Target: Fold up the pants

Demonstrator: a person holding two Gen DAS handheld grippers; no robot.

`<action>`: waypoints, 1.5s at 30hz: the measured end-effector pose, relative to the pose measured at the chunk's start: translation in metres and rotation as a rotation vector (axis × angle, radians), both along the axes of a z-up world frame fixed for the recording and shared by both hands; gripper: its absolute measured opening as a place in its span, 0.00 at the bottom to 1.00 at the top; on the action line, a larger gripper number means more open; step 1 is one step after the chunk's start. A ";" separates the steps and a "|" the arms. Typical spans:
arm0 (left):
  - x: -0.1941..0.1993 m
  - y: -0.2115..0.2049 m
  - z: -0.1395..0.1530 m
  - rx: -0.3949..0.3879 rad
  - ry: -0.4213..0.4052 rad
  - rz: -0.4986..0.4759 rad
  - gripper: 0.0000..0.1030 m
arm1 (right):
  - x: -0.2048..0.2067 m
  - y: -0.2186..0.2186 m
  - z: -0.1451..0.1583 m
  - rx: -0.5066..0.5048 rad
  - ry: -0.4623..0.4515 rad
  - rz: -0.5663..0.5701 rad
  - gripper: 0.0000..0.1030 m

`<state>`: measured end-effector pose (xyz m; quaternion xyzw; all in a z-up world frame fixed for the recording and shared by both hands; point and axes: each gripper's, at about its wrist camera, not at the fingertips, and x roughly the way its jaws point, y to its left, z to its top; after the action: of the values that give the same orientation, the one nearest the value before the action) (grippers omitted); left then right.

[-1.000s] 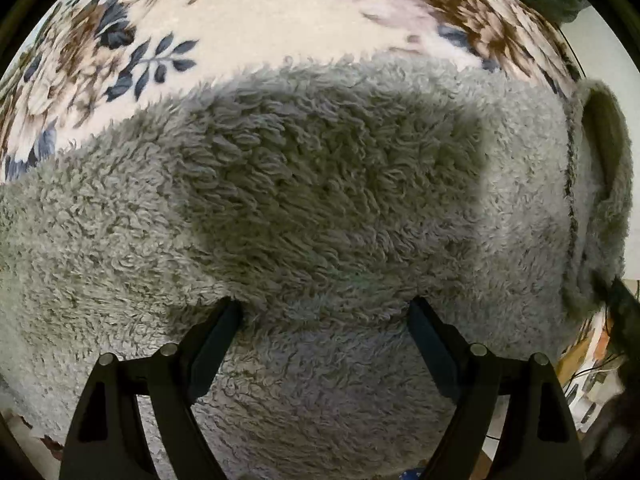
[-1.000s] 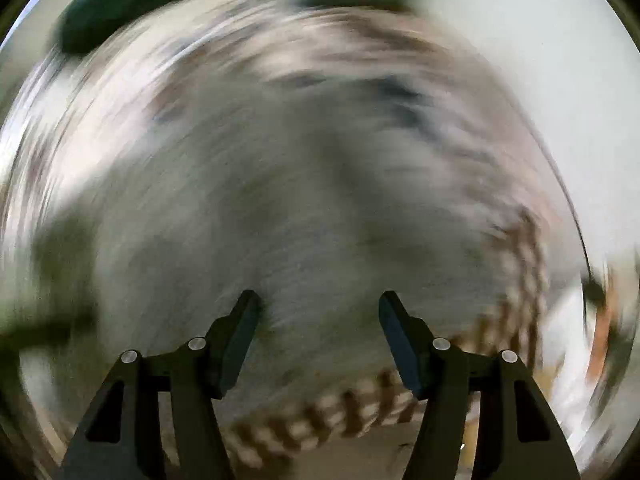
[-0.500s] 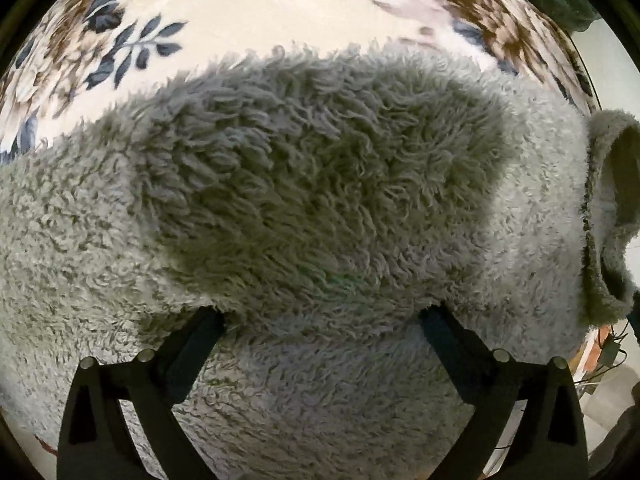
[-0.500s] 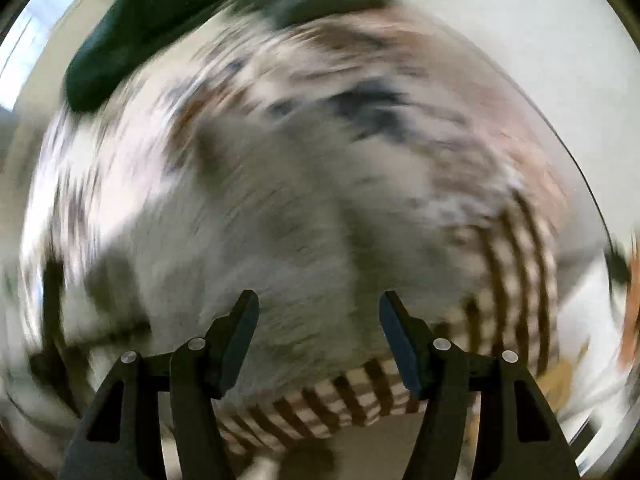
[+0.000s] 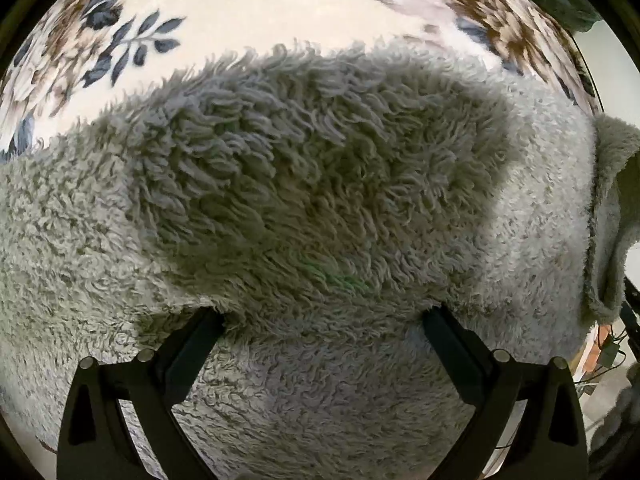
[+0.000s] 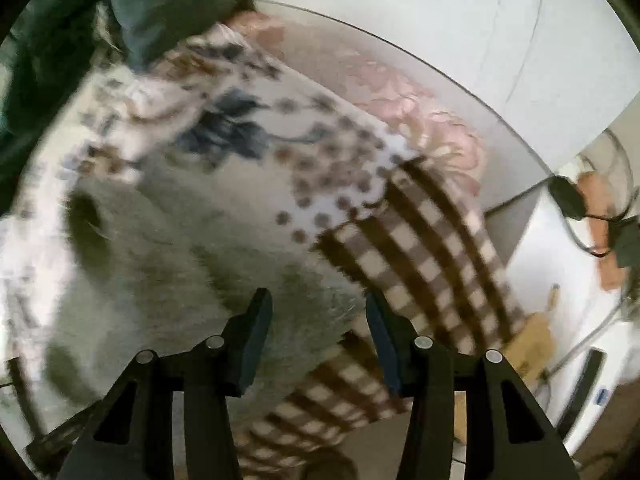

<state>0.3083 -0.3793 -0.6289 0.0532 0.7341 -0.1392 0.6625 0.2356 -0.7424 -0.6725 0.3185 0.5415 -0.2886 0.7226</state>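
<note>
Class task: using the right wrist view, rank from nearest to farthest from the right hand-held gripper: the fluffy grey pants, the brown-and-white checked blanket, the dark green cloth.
1. Fluffy grey pants: directly ahead of the right hand-held gripper, left of centre.
2. Brown-and-white checked blanket: lower right; too close to the pants to separate confidently.
3. Dark green cloth: far top left.

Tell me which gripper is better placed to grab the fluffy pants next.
Left, probably. The left gripper is open, its fingers sunk into the grey fleece pants. The right gripper is open, apparently above the pants' edge by the checked blanket.

No readable text, labels, brands or numbers in either wrist view.
</note>
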 end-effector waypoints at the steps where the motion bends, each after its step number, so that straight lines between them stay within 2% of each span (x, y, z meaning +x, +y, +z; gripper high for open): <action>1: -0.003 0.004 0.003 0.001 0.000 -0.002 1.00 | 0.008 0.010 0.007 -0.005 -0.045 0.094 0.57; 2: -0.003 0.004 0.003 0.003 0.000 -0.001 1.00 | 0.013 0.026 0.014 -0.025 -0.065 0.188 0.60; 3: -0.002 0.004 0.002 0.004 0.000 0.001 1.00 | 0.023 0.051 0.021 -0.093 -0.067 0.358 0.66; 5: -0.002 0.003 0.000 0.007 0.002 0.002 1.00 | 0.030 0.087 0.022 -0.178 -0.038 0.571 0.69; 6: -0.002 0.002 -0.002 0.009 0.003 0.001 1.00 | 0.038 0.107 0.012 -0.223 0.012 0.678 0.69; 8: 0.000 0.001 -0.004 0.011 0.007 0.000 1.00 | 0.051 0.127 -0.016 -0.304 0.122 0.794 0.69; 9: 0.000 0.001 -0.005 0.012 0.009 0.000 1.00 | 0.054 0.131 -0.025 -0.333 0.154 0.813 0.69; 11: 0.001 0.000 -0.006 0.010 0.010 -0.001 1.00 | 0.043 0.125 -0.031 -0.351 0.155 0.742 0.66; 12: 0.001 0.000 -0.006 0.009 0.010 -0.004 1.00 | 0.047 0.107 -0.030 -0.324 0.124 0.638 0.65; 14: 0.001 0.001 -0.006 0.005 0.010 -0.007 1.00 | 0.035 0.047 -0.024 -0.230 0.066 0.305 0.65; 17: 0.002 0.005 -0.008 0.001 0.008 -0.004 1.00 | -0.007 -0.029 -0.033 -0.050 0.057 -0.145 0.65; 19: 0.002 0.006 -0.009 0.002 0.005 0.000 1.00 | -0.026 -0.052 -0.037 0.076 -0.018 -0.273 0.65; 21: 0.002 0.005 -0.012 0.015 0.003 0.005 1.00 | -0.033 -0.060 -0.038 0.158 -0.092 -0.279 0.65; 24: 0.003 0.001 -0.017 0.043 0.005 0.006 1.00 | -0.030 -0.052 -0.041 0.263 -0.155 -0.197 0.65; 25: 0.003 0.000 -0.019 0.054 0.005 0.007 1.00 | -0.033 -0.036 -0.034 0.286 -0.159 -0.178 0.65; 28: 0.006 -0.003 -0.023 0.079 0.013 0.006 1.00 | -0.030 -0.011 -0.043 0.351 -0.163 -0.158 0.64; 29: 0.007 -0.003 -0.023 0.082 0.020 0.006 1.00 | -0.031 -0.005 -0.042 0.364 -0.160 -0.164 0.60; 31: 0.009 -0.002 -0.022 0.077 0.036 0.007 1.00 | -0.033 0.008 -0.043 0.376 -0.190 -0.187 0.09; 34: 0.013 0.007 -0.007 0.033 0.039 0.024 1.00 | -0.043 0.018 -0.035 0.329 -0.180 -0.262 0.08; 37: 0.010 0.015 0.008 -0.009 0.024 0.038 1.00 | -0.050 0.020 -0.020 0.260 -0.159 -0.265 0.07; 39: 0.007 0.019 0.010 -0.010 0.027 0.033 1.00 | -0.055 0.020 -0.024 0.244 -0.120 -0.243 0.07; 41: 0.002 0.020 0.003 -0.009 0.040 0.025 1.00 | -0.061 0.018 -0.035 0.298 -0.100 -0.239 0.12; 42: 0.000 0.020 -0.002 0.000 0.043 0.018 1.00 | -0.064 0.014 -0.040 0.347 -0.122 -0.249 0.24; 43: -0.002 0.020 -0.009 0.012 0.042 0.002 1.00 | -0.065 0.012 -0.043 0.377 -0.137 -0.251 0.46; 45: -0.004 0.020 -0.017 0.021 0.030 -0.021 1.00 | -0.071 0.006 -0.041 0.389 -0.204 -0.249 0.69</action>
<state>0.3041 -0.3593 -0.6456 0.0658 0.7447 -0.1390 0.6495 0.1648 -0.7364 -0.7138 0.5434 0.4674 -0.2322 0.6575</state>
